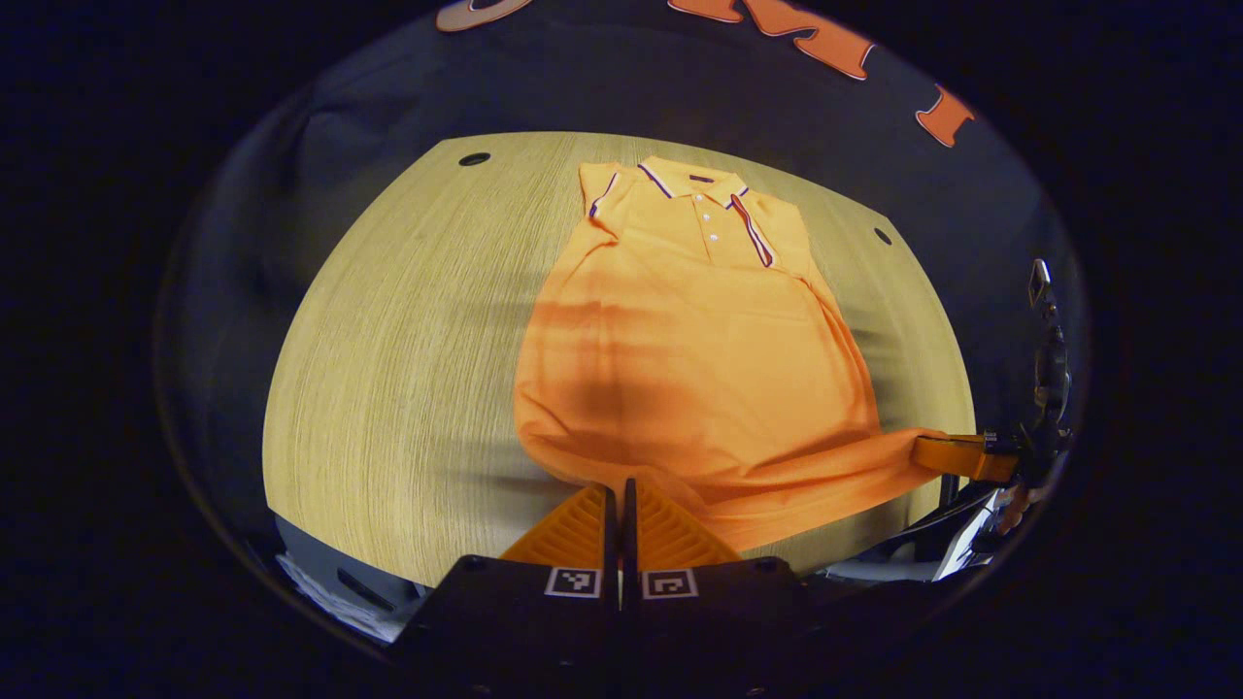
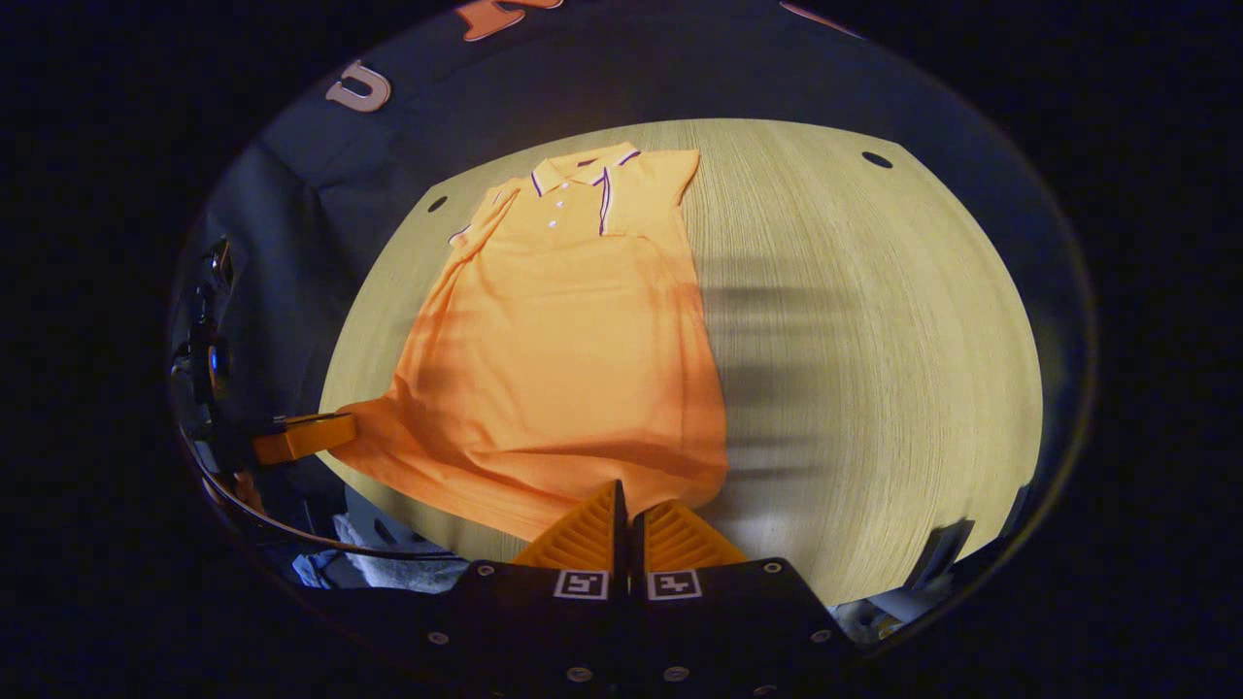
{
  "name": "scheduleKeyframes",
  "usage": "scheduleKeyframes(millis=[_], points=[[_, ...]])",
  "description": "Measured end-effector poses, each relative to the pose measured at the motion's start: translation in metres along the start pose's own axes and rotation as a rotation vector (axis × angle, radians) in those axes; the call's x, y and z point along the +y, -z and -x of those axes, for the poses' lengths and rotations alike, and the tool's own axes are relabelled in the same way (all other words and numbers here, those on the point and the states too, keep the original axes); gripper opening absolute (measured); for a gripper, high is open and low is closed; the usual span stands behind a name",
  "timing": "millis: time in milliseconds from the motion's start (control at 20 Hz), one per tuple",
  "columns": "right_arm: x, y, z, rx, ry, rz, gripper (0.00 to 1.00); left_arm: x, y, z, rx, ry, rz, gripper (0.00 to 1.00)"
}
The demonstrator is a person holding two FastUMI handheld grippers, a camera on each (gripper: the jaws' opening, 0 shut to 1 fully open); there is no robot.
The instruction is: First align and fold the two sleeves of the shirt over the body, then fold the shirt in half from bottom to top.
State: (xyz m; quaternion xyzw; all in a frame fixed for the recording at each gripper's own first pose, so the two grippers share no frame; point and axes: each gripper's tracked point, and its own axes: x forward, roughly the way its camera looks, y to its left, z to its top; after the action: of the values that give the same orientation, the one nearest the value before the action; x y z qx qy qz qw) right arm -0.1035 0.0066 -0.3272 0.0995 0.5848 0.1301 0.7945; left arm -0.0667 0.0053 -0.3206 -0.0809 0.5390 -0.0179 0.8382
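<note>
Both grippers (image 1: 621,505) pinching shirt (image 1: 680,330) hem

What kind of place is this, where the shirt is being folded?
Probably a recording booth or test bench, not a home. An orange polo shirt lies on a bare wooden table with round holes near its far edge, a dark cloth wall hangs behind it, and two handheld grippers pinch the shirt's hem.

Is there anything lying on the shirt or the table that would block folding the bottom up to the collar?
Nothing visible. The shirt lies flat on the table, sleeves already folded in. Both claws, left and right, sit at its bottom hem.
</note>
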Motion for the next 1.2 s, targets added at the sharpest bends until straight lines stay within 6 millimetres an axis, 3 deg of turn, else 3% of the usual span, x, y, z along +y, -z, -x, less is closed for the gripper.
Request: scheduleKeyframes(millis=[350,550,700,950,1200], points=[[0.000,-0.052,0.005,-0.023,-0.051,-0.001,0.01,-0.021,-0.051,0.001,-0.003,0.054,0.062,0.01],[0.002,-0.078,0.011,-0.044,-0.054,-0.028,0.00,-0.017,-0.087,-0.002,0.010,0.060,0.007,0.01],[-0.007,-0.096,0.009,-0.037,-0.015,-0.052,0.01,-0.018,-0.113,-0.013,0.039,0.097,-0.025,0.01],[-0.002,-0.130,-0.005,-0.001,0.010,-0.083,0.00,-0.010,-0.157,-0.037,0.097,0.145,-0.032,0.01],[0.006,-0.177,-0.028,0.012,0.004,-0.098,0.01,0.006,-0.198,-0.066,0.155,0.159,-0.018,0.01]])
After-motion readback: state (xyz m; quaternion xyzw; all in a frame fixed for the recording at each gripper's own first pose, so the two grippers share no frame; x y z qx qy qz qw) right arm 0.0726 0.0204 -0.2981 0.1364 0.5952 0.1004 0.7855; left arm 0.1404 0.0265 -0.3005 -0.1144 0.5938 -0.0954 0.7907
